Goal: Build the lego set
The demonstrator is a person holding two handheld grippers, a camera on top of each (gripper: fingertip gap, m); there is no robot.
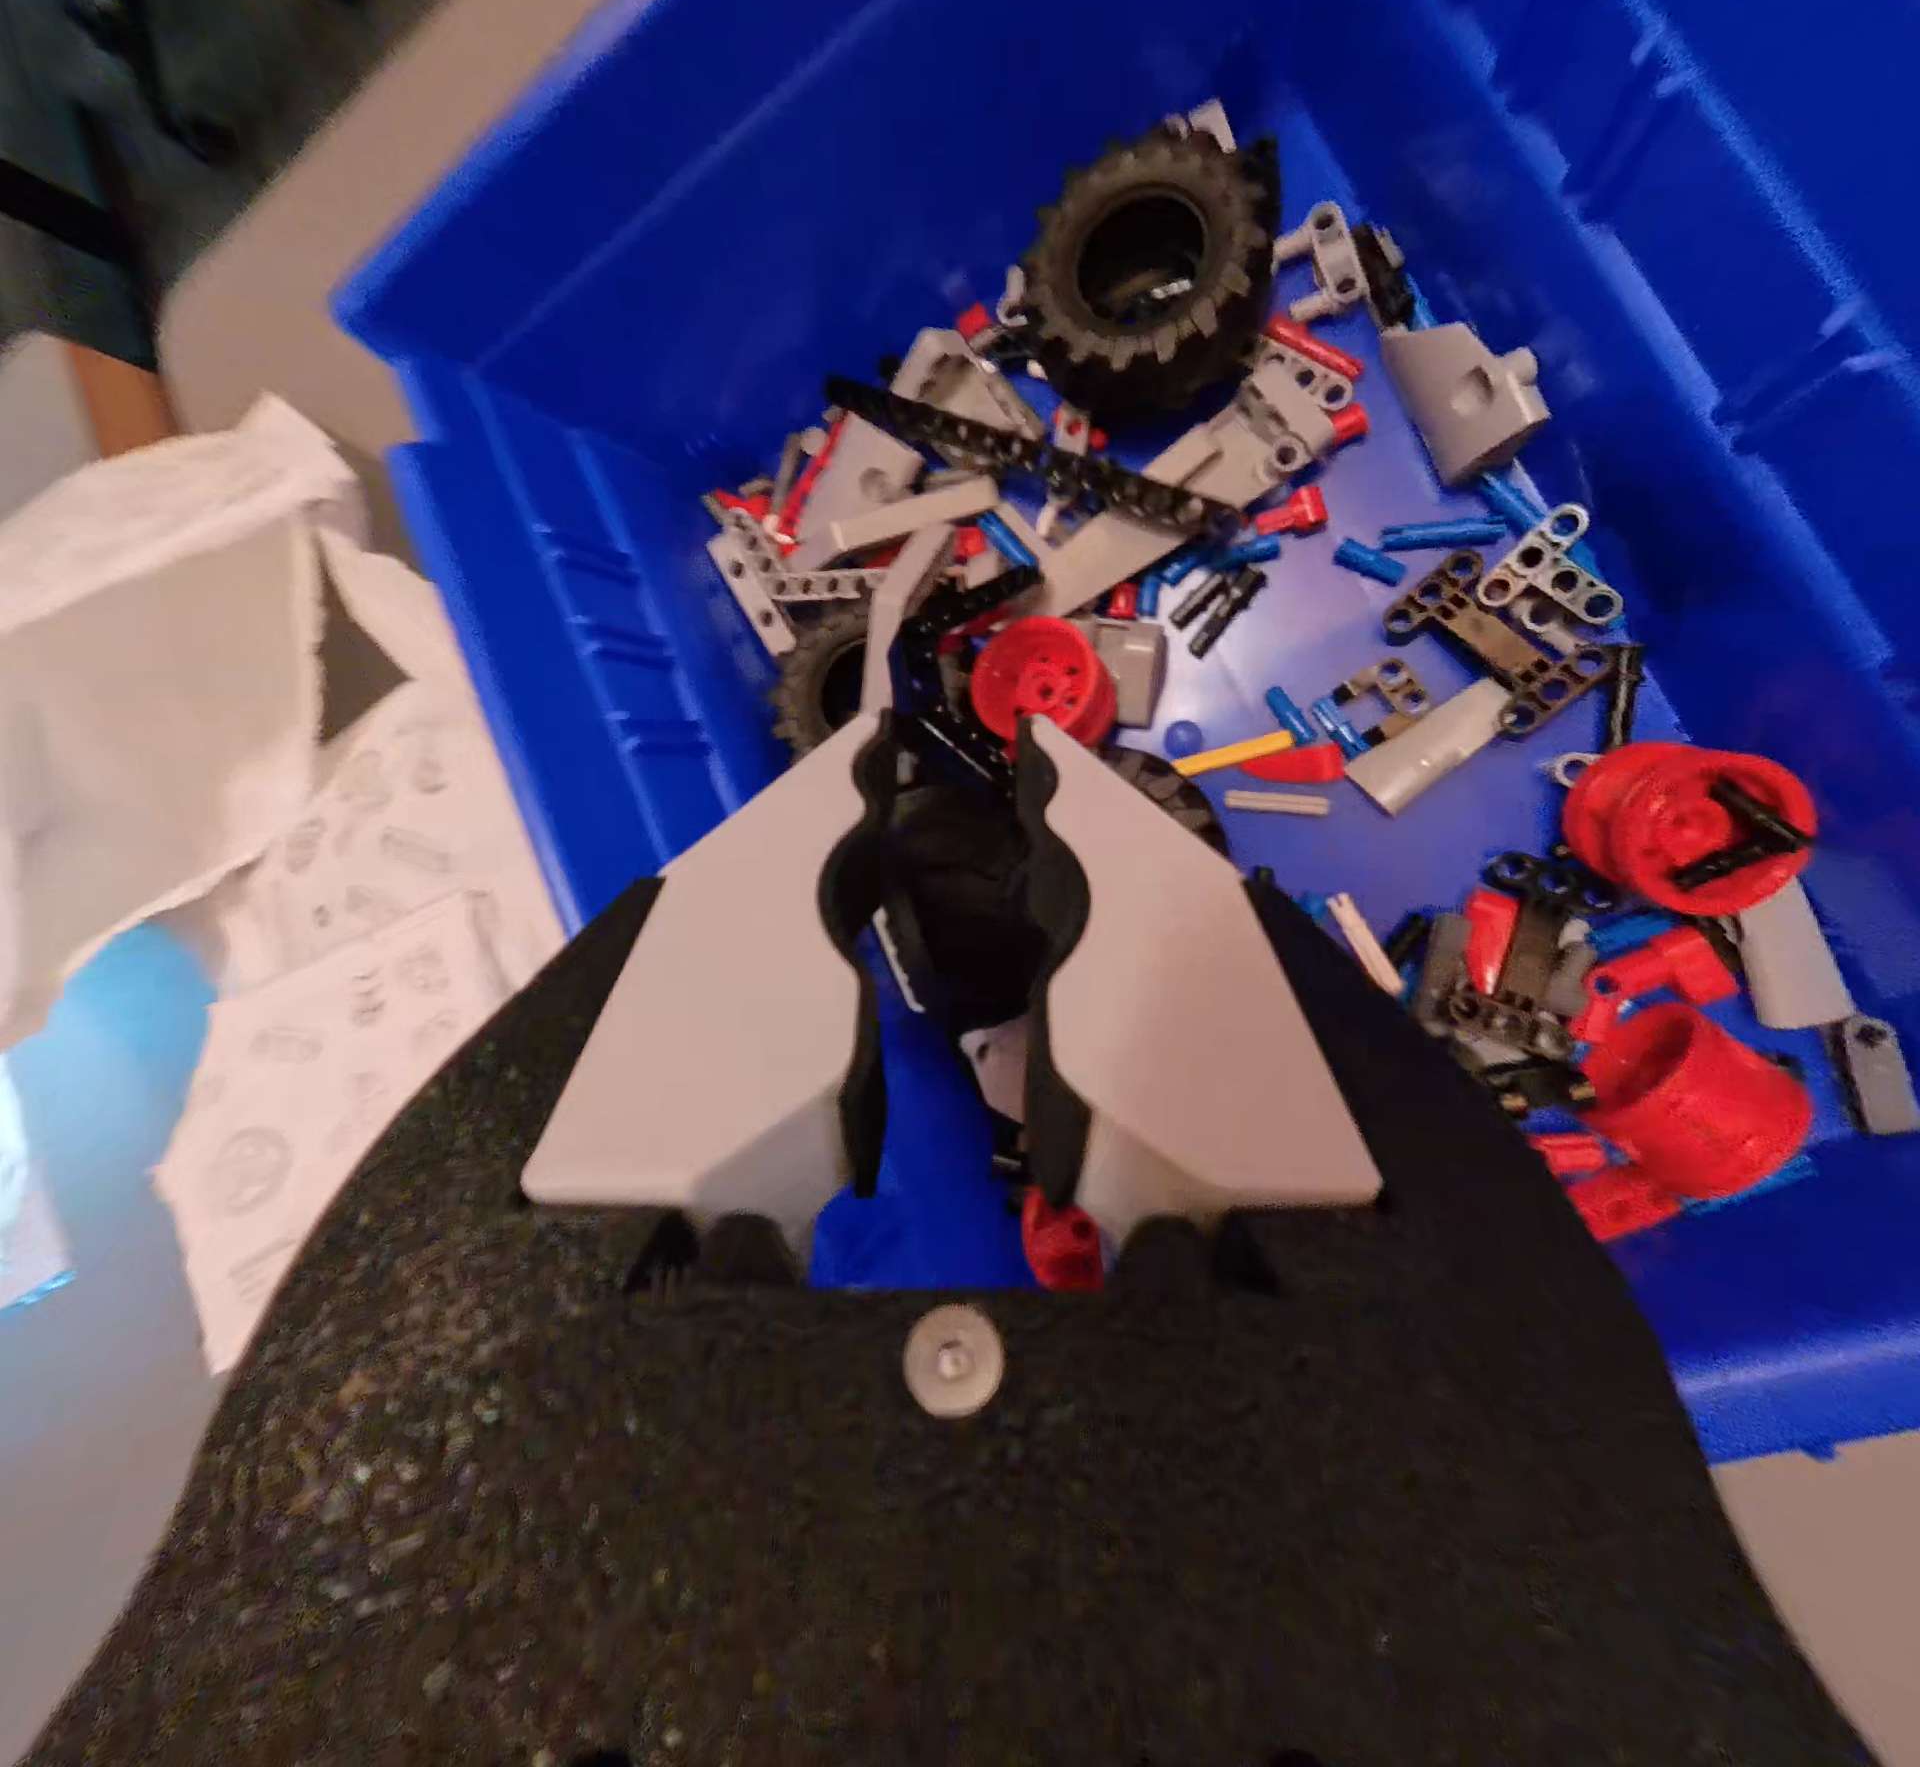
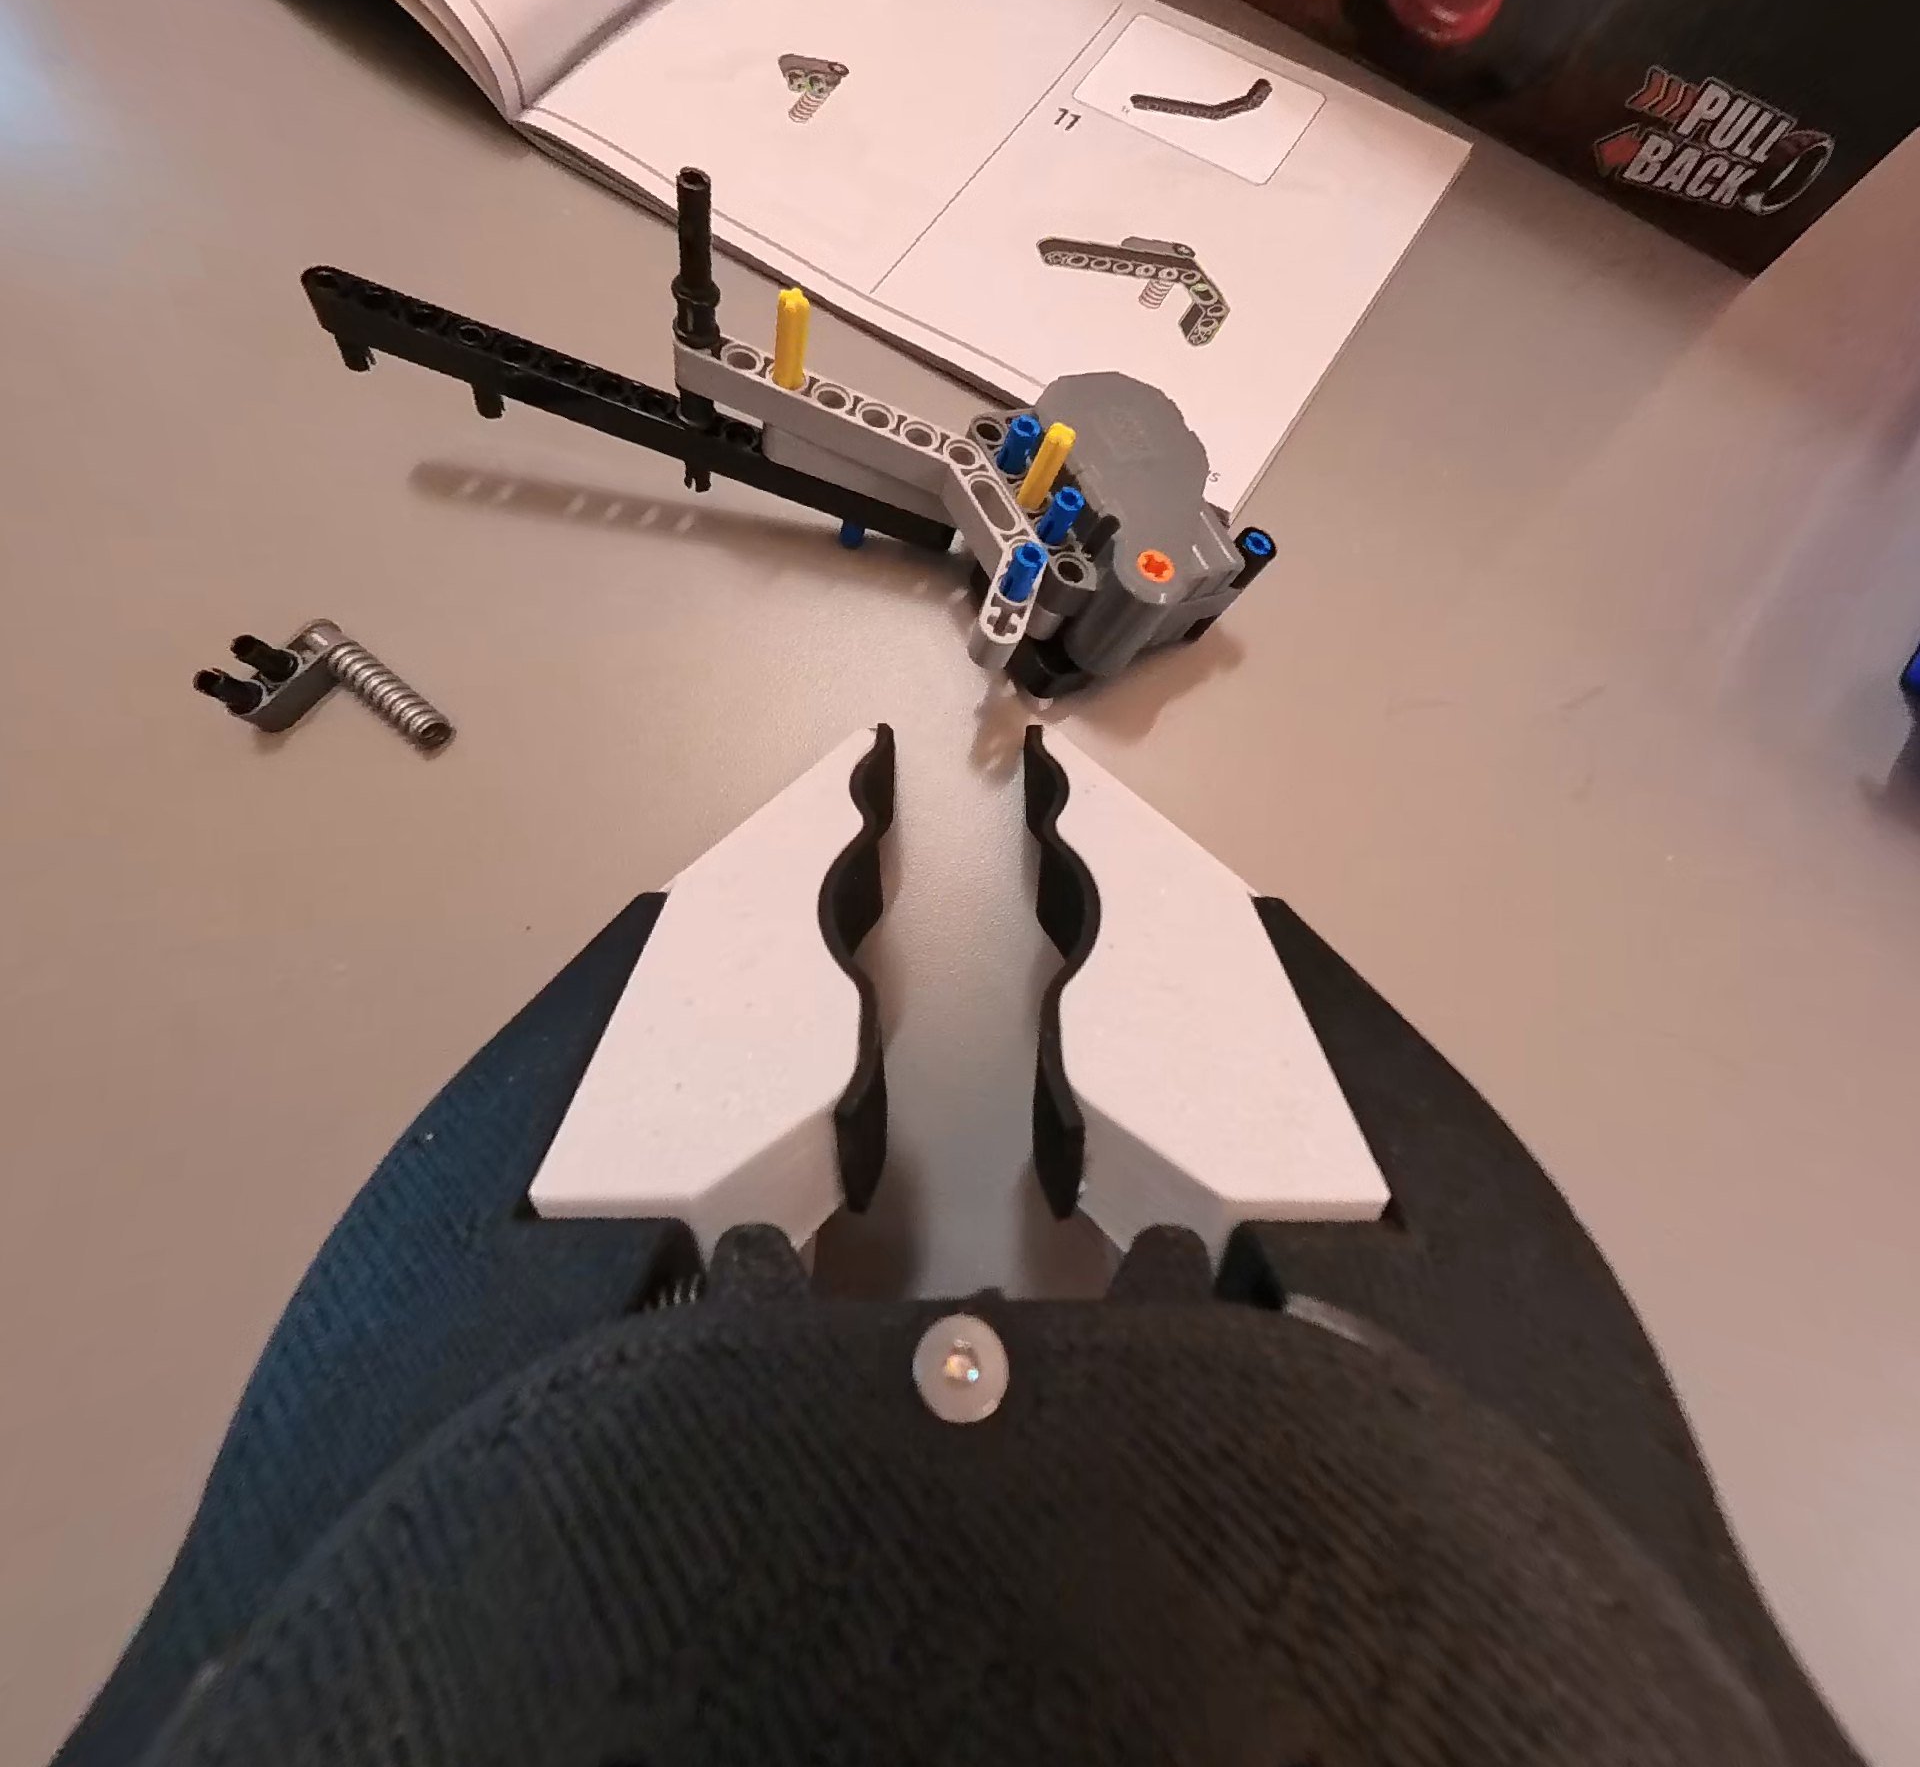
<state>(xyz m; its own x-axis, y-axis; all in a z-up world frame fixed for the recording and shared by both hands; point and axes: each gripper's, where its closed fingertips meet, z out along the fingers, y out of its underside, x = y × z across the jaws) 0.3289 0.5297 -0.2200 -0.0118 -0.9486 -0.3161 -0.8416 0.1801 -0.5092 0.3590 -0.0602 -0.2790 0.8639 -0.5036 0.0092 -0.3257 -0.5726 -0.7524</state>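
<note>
In the left wrist view, white paper sheets (image 1: 312, 834) lie at 9 o'clock on the pale table (image 1: 94, 1509). Just beside them, to the right, is a big blue bin (image 1: 727, 190). The left gripper (image 1: 954, 761) hangs over the bin. Its two fingers have a narrow gap between them. I cannot tell if they hold anything, because dark pieces sit right behind the gap. The bin is full of loose lego pieces (image 1: 1299, 574). A big black tire (image 1: 1148, 263) lies at 12 o'clock. A small red wheel (image 1: 1044, 683) sits just past the fingertips. Another red wheel (image 1: 1688, 824) lies at 3 o'clock, with a red and black clump (image 1: 1621, 1042) near it at 4 o'clock.

In the right wrist view, a small gray piece with a spring (image 2: 327, 683) lies alone at 9 o'clock on the table (image 2: 312, 938). The half-built lego model (image 2: 935, 481) sits near 12 o'clock. Its long black beam (image 2: 499, 356) points to 10 o'clock. Yellow and blue pegs stick up from its gray arm. Its gray block (image 2: 1132, 512) is on the right end. The right gripper (image 2: 958, 761) is just in front of that block, not touching it. Its fingers are a little apart and hold nothing. The open booklet (image 2: 935, 107) lies behind the model. The dark lego box (image 2: 1558, 3) stands at 1 o'clock.
</note>
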